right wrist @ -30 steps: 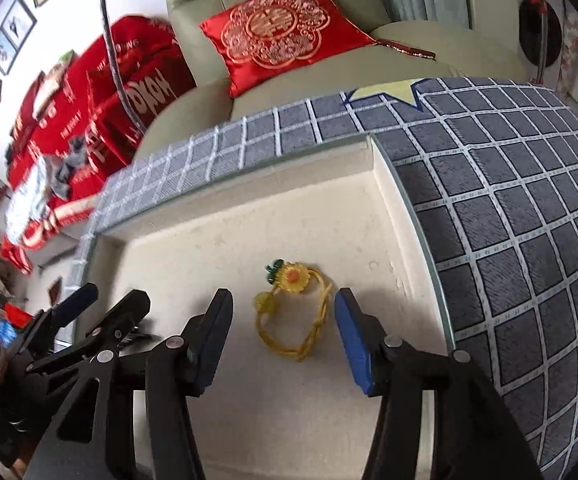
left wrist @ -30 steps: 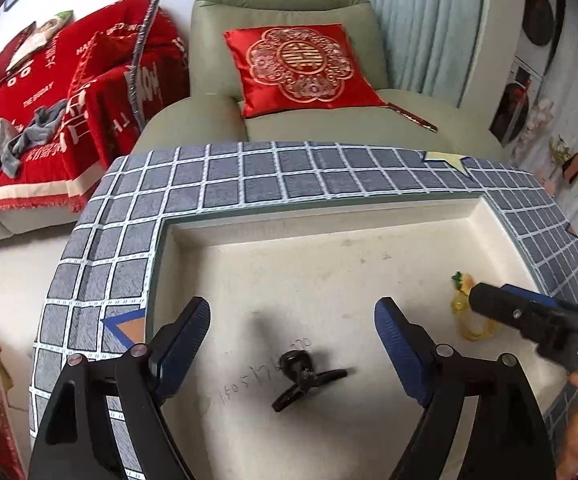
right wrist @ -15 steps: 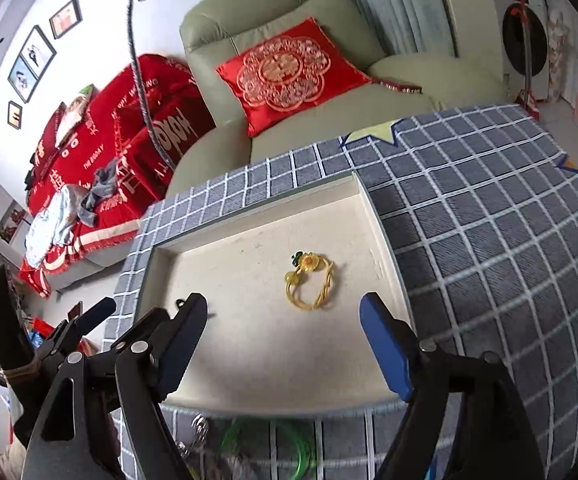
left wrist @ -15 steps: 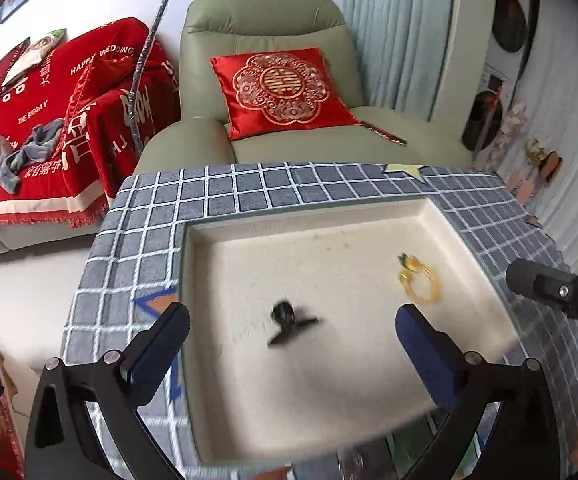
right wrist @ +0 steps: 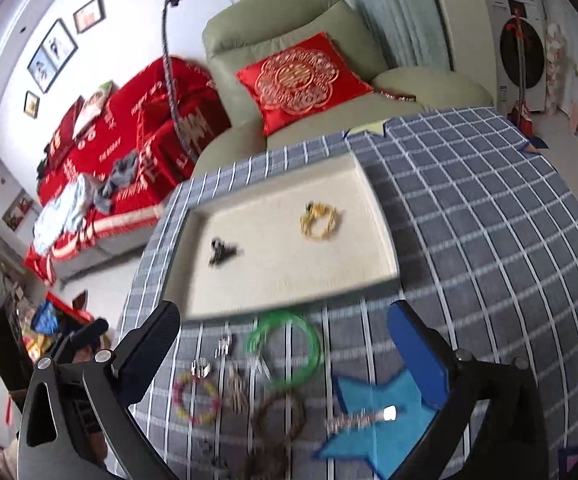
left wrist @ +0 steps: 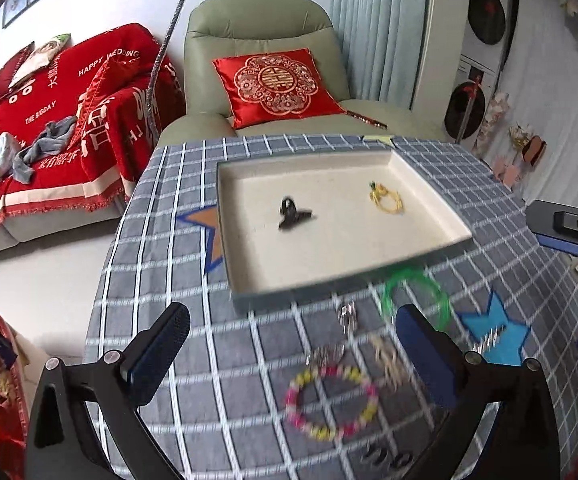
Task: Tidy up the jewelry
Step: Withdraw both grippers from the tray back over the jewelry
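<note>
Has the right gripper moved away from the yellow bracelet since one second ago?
Yes. The right gripper pulled back from the yellow bracelet in the tray, jaws opening and empty, to over the tablecloth.

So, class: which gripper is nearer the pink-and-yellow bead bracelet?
Left. The bracelet lies just ahead of the left gripper, framed by its open fingers. The right gripper, jaws opening on nothing, has it off beside its left finger.

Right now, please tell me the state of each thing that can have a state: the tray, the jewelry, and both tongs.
Tray: open, holding two pieces.
Black clip: lying in the tray.
Yellow bracelet: lying in the tray.
Green bangle: outside the tray, on the cloth.
Pink-and-yellow bead bracelet: outside the tray, on the cloth.
Left tongs: open, empty.
Right tongs: jaws opening, nothing gripped.
</note>
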A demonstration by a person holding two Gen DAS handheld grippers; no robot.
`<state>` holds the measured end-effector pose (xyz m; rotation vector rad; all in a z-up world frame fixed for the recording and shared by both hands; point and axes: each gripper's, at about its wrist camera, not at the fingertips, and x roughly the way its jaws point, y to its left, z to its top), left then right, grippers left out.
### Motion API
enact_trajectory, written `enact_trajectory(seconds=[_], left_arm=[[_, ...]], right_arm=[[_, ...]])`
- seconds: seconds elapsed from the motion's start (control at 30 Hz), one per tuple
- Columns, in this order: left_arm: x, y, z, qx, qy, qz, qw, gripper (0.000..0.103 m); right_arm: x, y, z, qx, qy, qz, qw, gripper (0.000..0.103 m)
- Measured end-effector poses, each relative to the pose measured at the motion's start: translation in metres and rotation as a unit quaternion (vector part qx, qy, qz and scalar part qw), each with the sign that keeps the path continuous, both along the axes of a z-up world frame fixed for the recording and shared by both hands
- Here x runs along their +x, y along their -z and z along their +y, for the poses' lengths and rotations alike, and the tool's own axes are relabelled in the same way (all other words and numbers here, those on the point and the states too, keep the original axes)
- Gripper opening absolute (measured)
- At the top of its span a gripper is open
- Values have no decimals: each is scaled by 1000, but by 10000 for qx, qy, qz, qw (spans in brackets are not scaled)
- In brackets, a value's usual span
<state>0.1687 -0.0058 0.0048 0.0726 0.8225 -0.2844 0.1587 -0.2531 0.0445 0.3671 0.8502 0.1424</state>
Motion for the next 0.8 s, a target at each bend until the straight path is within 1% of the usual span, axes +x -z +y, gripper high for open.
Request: enact_trajectory(seconds=[0.07, 0.13, 0.27, 0.43, 0.57, 0.7, 0.8], left_arm=[[-9, 5, 1, 38, 25, 59, 10000, 103], [-15, 15, 3, 19, 88, 238, 9997, 103], [-22, 33, 8, 42, -36, 448, 9990, 103], [-25, 50, 11, 133, -184, 616, 9978, 103], [-24, 57, 15, 139, -253, 701, 9971, 103], [-24, 60, 16, 174, -246, 686, 9972, 103], [-22, 63, 15, 139, -213, 699, 9972, 103]], right_arm=[[-14, 3, 4, -97, -36, 51, 9999, 103], [-29, 10, 8, -167, -57, 161, 9997, 103], [-55, 29, 16, -287, -101, 462, 9985, 103], [-80, 55, 29, -452, -96, 858, 9952, 103], [-90, 72, 35, -405, -49, 1114, 9929, 103], [-94, 84, 42, -442, 70, 1303, 9905, 103], [-94, 88, 47, -521, 151, 1359, 9892, 103]])
